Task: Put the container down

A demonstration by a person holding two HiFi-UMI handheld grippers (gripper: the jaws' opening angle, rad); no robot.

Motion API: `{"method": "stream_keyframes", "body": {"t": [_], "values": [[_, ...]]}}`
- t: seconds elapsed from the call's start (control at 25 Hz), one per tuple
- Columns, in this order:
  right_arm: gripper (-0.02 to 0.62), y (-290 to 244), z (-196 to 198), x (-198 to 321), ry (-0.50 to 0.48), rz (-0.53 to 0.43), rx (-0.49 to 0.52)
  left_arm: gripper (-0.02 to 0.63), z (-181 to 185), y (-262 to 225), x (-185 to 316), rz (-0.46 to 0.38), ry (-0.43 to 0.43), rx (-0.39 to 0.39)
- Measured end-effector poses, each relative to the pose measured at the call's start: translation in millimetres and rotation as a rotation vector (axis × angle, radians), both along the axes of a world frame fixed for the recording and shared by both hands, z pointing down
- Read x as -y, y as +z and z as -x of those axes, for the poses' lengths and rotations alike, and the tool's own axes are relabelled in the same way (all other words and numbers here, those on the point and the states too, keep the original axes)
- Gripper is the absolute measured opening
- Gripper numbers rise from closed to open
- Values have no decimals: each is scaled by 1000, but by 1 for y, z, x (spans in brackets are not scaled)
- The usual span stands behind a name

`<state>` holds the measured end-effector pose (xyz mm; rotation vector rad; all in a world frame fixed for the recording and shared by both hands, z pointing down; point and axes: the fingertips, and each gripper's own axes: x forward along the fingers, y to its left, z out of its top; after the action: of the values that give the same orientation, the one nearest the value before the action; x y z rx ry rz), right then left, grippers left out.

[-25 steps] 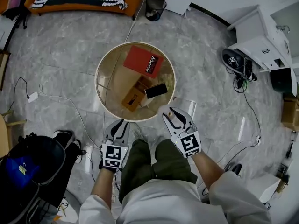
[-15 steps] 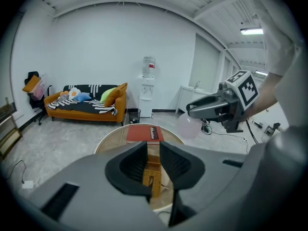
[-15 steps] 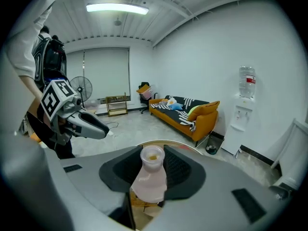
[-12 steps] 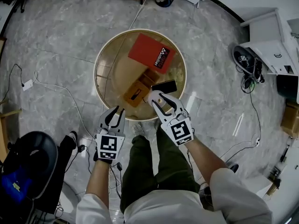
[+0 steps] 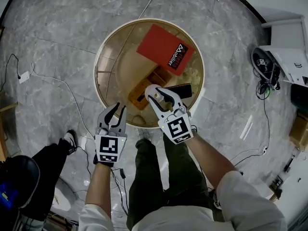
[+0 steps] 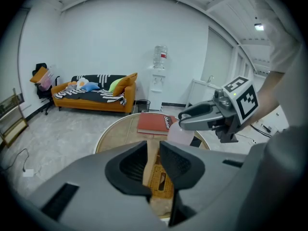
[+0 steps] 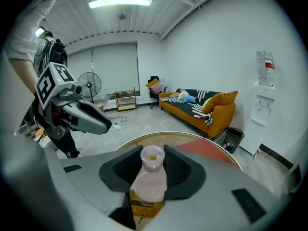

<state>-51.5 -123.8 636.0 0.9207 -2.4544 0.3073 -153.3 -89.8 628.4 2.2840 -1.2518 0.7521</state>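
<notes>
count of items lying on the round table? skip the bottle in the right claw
3: red book at the far side, woven box mid-table, black phone right of it. The right claw hides some tabletop, so maybe more.

The person wears a loose white top with sleeves (image 5: 240, 196) ending near the elbows, and olive-green trousers (image 5: 159, 177). The white plastic left gripper (image 5: 119, 110) and the matching right gripper (image 5: 156, 96) have curved, black-lined jaws. Each carries a white cube with black square markers (image 5: 108, 149).
</notes>
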Motion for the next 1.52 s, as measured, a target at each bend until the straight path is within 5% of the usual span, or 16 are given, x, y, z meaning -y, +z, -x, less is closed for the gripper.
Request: {"method": "stream_keyframes", "body": {"t": [0.64, 1.52], "values": [[155, 94, 20, 41, -41, 37, -24, 84, -1, 64, 12, 76, -18, -8], [156, 127, 36, 44, -82, 16, -46, 84, 10, 88, -1, 120, -37, -17]]}}
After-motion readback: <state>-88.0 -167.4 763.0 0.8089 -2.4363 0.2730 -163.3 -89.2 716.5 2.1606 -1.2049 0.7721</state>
